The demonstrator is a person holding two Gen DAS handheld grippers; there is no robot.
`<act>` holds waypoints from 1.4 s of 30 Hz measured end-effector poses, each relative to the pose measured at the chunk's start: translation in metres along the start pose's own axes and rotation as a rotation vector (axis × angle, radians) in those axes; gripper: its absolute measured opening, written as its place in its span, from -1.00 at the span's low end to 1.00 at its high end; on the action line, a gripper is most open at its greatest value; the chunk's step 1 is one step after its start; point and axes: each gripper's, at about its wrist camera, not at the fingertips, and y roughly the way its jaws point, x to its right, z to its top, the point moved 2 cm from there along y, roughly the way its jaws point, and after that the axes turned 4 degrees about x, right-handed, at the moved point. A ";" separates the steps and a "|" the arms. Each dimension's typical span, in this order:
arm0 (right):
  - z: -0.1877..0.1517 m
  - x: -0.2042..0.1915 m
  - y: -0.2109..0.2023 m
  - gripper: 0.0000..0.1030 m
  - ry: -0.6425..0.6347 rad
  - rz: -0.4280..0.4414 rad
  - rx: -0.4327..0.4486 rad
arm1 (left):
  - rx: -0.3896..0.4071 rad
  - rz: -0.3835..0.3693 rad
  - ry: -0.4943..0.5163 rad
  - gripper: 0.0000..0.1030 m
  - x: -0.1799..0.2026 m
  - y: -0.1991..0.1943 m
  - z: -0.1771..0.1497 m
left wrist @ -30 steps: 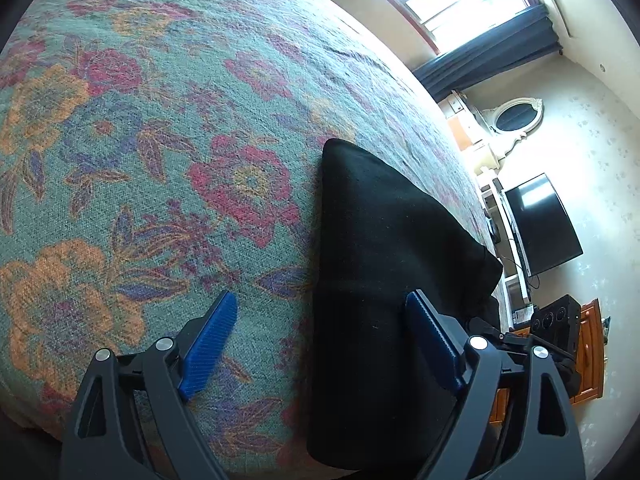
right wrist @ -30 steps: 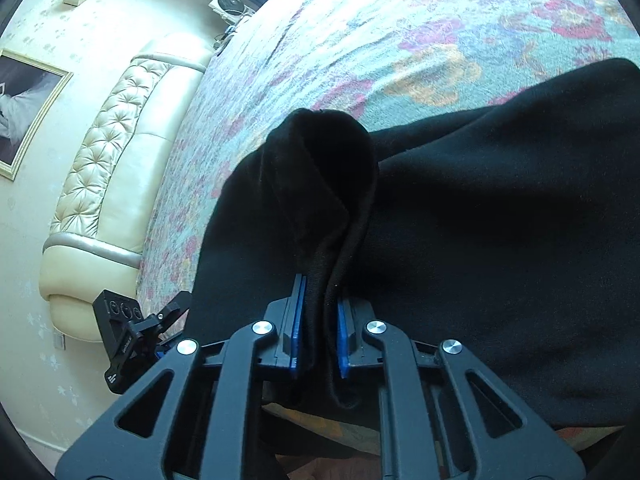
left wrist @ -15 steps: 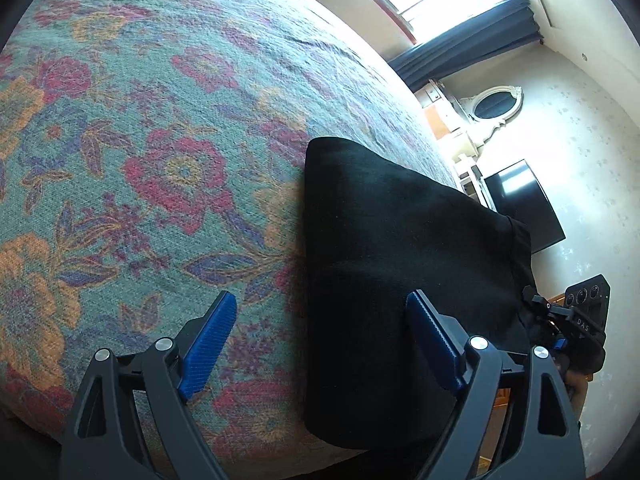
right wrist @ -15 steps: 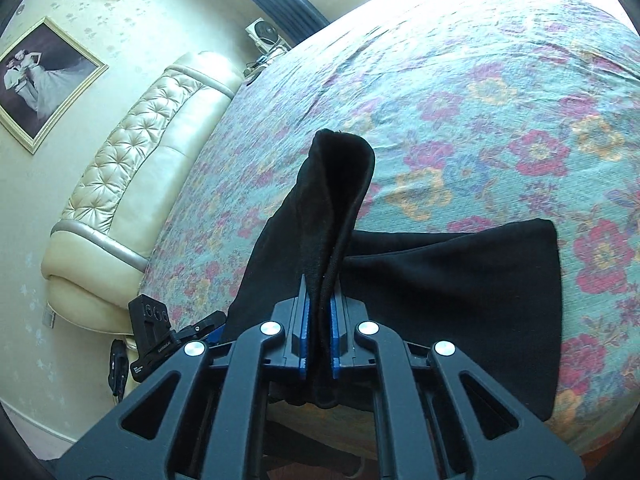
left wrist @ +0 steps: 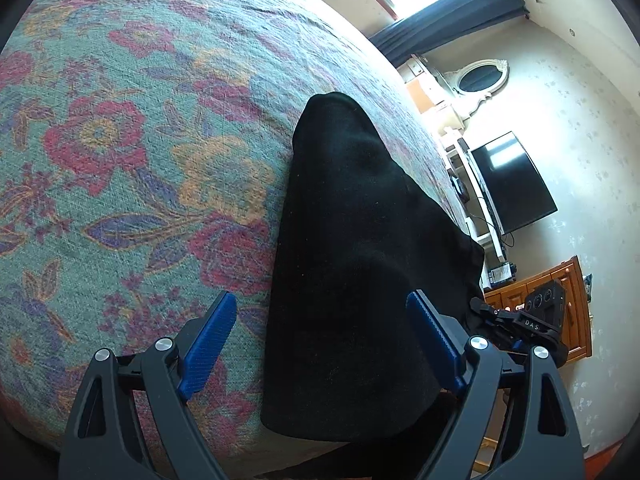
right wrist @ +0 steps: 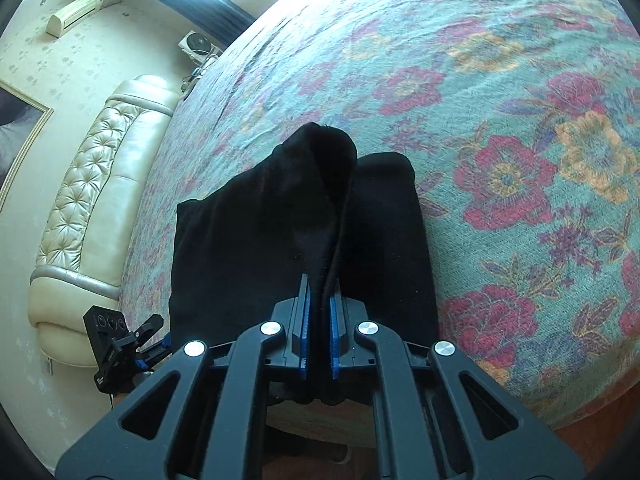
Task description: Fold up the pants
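Black pants (left wrist: 352, 264) lie folded on a floral bedspread (left wrist: 120, 168) near the bed's front edge. My left gripper (left wrist: 320, 320) is open, its blue pads either side of the near end of the pants, holding nothing. My right gripper (right wrist: 319, 304) is shut on a raised fold of the pants (right wrist: 320, 184), which stands up as a ridge over the flat layer on the floral bedspread (right wrist: 520, 120). The right gripper shows at the pants' right edge in the left wrist view (left wrist: 520, 320); the left gripper shows at lower left in the right wrist view (right wrist: 132, 344).
A cream tufted headboard (right wrist: 84, 200) bounds the bed on the left of the right wrist view. A television (left wrist: 512, 184), a white vanity with an oval mirror (left wrist: 480, 80) and a wooden cabinet (left wrist: 560, 304) stand along the wall beyond the bed's edge. A window with dark curtains (left wrist: 448, 4) is behind.
My right gripper has carried the held fold across the pants, so the spread-out part now looks narrower and doubled over. The left gripper stayed open and shifted slightly.
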 end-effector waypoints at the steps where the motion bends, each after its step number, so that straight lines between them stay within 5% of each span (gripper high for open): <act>1: -0.001 0.002 0.000 -0.86 0.003 0.000 0.001 | -0.006 0.000 0.003 0.66 0.000 0.002 -0.001; 10: -0.001 0.018 0.005 -0.80 0.023 -0.028 -0.004 | -0.036 0.024 0.026 0.67 0.003 0.014 -0.006; 12: -0.003 0.020 0.003 -0.62 0.045 -0.007 -0.014 | -0.035 0.031 0.043 0.67 0.005 0.015 -0.005; 14: -0.004 0.018 -0.002 -0.01 0.066 0.033 -0.018 | -0.033 0.032 0.047 0.67 0.004 0.016 -0.005; 16: -0.007 0.012 -0.007 0.34 0.059 0.064 -0.024 | -0.032 0.032 0.048 0.67 0.007 0.018 -0.006; 22: -0.023 -0.004 -0.005 0.46 -0.041 0.008 -0.080 | -0.030 0.033 0.050 0.67 0.007 0.018 -0.013; 24: -0.027 -0.003 -0.004 0.26 -0.064 -0.016 -0.087 | -0.029 0.033 0.049 0.67 0.008 0.018 -0.013; 25: -0.028 -0.002 -0.004 -0.33 -0.083 -0.051 -0.090 | -0.030 0.034 0.049 0.67 0.007 0.018 -0.013; 26: -0.028 -0.001 -0.004 -0.65 -0.094 -0.073 -0.096 | -0.030 0.035 0.049 0.68 0.008 0.019 -0.013; 30: -0.026 0.009 -0.009 -0.77 -0.093 -0.067 -0.092 | -0.029 0.041 0.057 0.68 0.009 0.020 -0.015; 33: -0.022 0.027 -0.010 -1.00 -0.101 -0.165 -0.075 | -0.027 0.048 0.066 0.70 0.012 0.022 -0.017; 37: -0.024 0.051 -0.007 -0.98 0.004 -0.078 -0.074 | -0.030 0.053 0.085 0.72 0.015 0.024 -0.020; 39: -0.019 0.053 -0.015 -0.61 0.051 -0.020 -0.056 | -0.042 0.047 0.073 0.72 0.015 0.025 -0.018; 40: -0.016 0.054 -0.021 0.27 0.074 0.002 -0.027 | -0.048 0.044 0.063 0.72 0.015 0.025 -0.018; 41: -0.013 0.055 -0.028 0.86 0.087 -0.006 0.012 | -0.054 0.040 0.052 0.72 0.015 0.024 -0.016; 42: -0.011 0.056 -0.034 0.86 0.088 -0.009 0.051 | -0.060 0.033 0.038 0.72 0.014 0.024 -0.015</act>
